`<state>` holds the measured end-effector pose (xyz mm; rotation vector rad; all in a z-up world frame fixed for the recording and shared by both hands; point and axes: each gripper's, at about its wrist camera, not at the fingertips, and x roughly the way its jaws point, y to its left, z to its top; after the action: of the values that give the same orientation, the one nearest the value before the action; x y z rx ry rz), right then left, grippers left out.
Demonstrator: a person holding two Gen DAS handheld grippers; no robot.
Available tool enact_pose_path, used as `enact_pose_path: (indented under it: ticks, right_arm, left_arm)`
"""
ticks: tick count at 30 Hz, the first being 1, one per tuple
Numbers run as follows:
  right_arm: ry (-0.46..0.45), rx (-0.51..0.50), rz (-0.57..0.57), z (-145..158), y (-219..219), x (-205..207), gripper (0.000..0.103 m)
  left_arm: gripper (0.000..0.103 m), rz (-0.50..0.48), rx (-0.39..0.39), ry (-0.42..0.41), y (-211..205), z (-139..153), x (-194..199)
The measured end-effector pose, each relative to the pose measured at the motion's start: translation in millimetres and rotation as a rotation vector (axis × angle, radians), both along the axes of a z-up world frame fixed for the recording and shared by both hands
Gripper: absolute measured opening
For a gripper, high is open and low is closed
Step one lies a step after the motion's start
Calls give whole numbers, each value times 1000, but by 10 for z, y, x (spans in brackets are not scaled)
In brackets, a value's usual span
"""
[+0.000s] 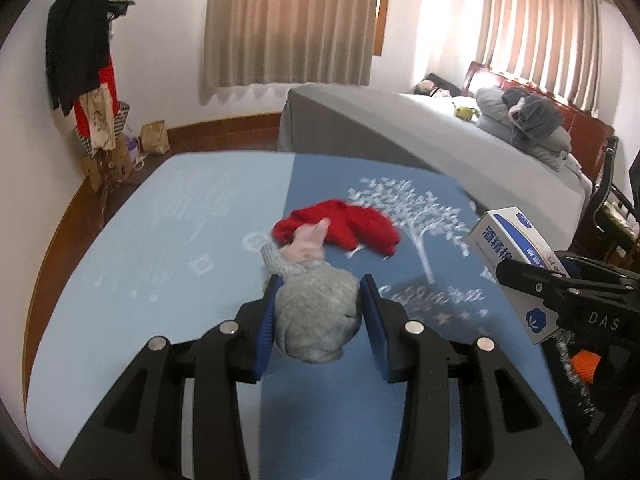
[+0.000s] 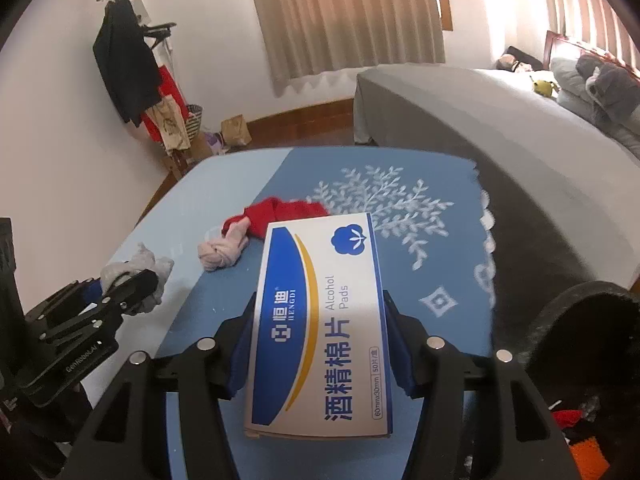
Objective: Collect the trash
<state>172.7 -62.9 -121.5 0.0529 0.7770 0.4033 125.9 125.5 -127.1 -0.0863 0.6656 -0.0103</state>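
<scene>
1. While I am watching both wrist feeds, my left gripper (image 1: 320,312) is clamping a grey knitted bundle (image 1: 316,320) between its blue pads (image 1: 266,332), jaws narrowed around it, above the blue tablecloth (image 1: 160,240).
2. Just ahead of those fingers, a pink knotted cloth (image 1: 306,246) is lying against a red garment (image 1: 344,228); both are resting on the tablecloth near its middle.
3. My right gripper (image 2: 320,340) is squeezing a white-and-blue alcohol pads box (image 2: 320,328) by its long sides, the box pointing forward and jutting past the fingertips.
4. From the right wrist, the left gripper (image 2: 120,292) is sitting off to the left, well apart from the box.
5. Further left of it, bare tablecloth is running out to a rounded edge.
6. To the right of the right gripper, the cloth's scalloped edge (image 2: 486,216) is dropping off, with a grey bed (image 2: 480,120) beyond a dark gap.
7. Close on the right, a black bin rim (image 2: 580,300) is curving up beside the gripper, with bits showing inside.
</scene>
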Motion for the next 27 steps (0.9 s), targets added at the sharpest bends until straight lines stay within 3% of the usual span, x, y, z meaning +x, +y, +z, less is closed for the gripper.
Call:
enact_pose_path:
  ticks: [16, 27]
  right_arm:
    - [-77, 33, -114, 536, -762, -339, 56]
    - [-106, 24, -246, 653, -1405, -594, 56]
  left_arm:
    - [39, -146, -13, -87, -844, 394, -85]
    - [39, -297, -29, -117, -1519, 493, -140]
